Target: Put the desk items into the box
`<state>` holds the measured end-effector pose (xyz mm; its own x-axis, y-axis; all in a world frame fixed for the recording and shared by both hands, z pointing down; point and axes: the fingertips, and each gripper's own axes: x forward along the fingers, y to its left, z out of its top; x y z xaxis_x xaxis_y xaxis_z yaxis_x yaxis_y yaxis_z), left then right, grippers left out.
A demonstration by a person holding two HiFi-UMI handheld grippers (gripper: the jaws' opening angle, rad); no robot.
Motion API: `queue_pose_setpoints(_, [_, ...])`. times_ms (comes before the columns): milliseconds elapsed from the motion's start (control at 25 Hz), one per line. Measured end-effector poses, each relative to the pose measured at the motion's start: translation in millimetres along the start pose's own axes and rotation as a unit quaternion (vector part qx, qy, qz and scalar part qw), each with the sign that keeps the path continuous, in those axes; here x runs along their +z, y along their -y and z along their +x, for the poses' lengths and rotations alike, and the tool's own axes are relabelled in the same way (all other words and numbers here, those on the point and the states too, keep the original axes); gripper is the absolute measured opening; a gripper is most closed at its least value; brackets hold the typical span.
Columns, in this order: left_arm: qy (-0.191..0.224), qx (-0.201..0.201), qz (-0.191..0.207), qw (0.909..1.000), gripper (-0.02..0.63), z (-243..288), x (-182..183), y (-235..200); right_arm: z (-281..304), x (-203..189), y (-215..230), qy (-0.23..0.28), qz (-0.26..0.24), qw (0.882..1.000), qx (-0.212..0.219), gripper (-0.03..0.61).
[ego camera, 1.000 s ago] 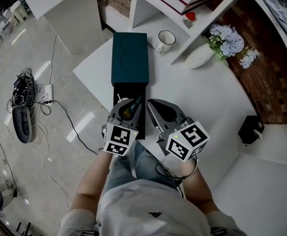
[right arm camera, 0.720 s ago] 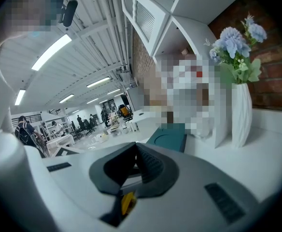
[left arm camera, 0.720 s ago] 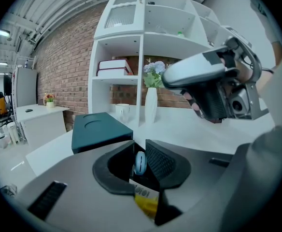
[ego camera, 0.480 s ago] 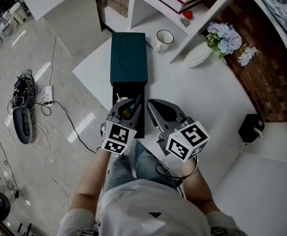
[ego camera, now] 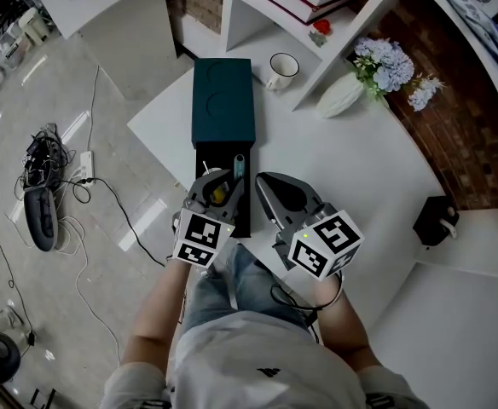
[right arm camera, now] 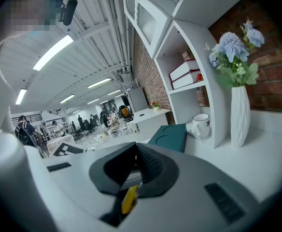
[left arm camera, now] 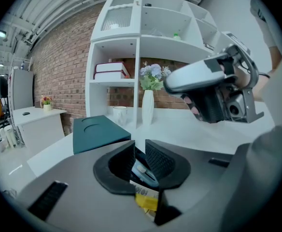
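Key relation: the slim blue-grey pen-like tool (ego camera: 239, 165) lay just ahead of the left claw (ego camera: 217, 181), its long axis running straight away from the person, in line with the box.
Tool's place: it lay inside the open black tray (ego camera: 205, 156) of the box, towards the tray's right wall and pointing at the teal box lid (ego camera: 223, 100).
Left claw: its jaws stood narrowly parted over the tray. The left gripper view showed the tool in the gap but lower down, so it looked let go rather than pinched.
Yellow patch: a yellow scrap showed at the base of the jaws; whether it was a box item or part of the claw could not be told.
Right claw (ego camera: 270, 186): clenched on nothing, hovering just beside the tray over the white tabletop (ego camera: 343, 169).
Nearer arm: the left, by a clear margin.
Surroundings: a white mug (ego camera: 286, 68) stood beyond the lid, and a white vase of pale blue flowers (ego camera: 343, 96) stood farther right. A small black object (ego camera: 435, 222) sat well apart at the right edge.
Obstacles: none lay between the left claw and the tool. The teal lid covered the tray's far end.
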<state>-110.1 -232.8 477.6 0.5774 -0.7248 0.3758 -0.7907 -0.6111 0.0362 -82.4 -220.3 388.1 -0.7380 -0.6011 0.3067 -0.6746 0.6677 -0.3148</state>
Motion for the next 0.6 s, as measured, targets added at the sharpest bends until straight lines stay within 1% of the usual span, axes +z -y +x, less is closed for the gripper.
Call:
queue_pose_setpoints(80, [0.010, 0.007, -0.004, 0.9999, 0.042, -5.1, 6.5, -2.1, -0.7, 1.5, -2.5, 0.003, -0.001, 1.000, 0.001, 0.009])
queue_pose_setpoints(160, [0.020, 0.011, -0.007, 0.9997, 0.029, -10.8, 12.3, -3.9, -1.0, 3.3, -6.6, 0.006, -0.003, 1.000, 0.003, 0.009])
queue_pose_setpoints(320, [0.030, 0.015, -0.005, 0.9994, 0.013, -24.4, 20.6, -4.5, -1.2, 6.9, -17.9, 0.011, -0.008, 1.000, 0.010, 0.009])
queue_pose_setpoints(600, [0.053, 0.022, -0.008, 0.9983, 0.012, -61.6, 38.3, -5.3, 4.2, 12.7, -46.2, 0.023, -0.017, 0.999, 0.028, 0.009])
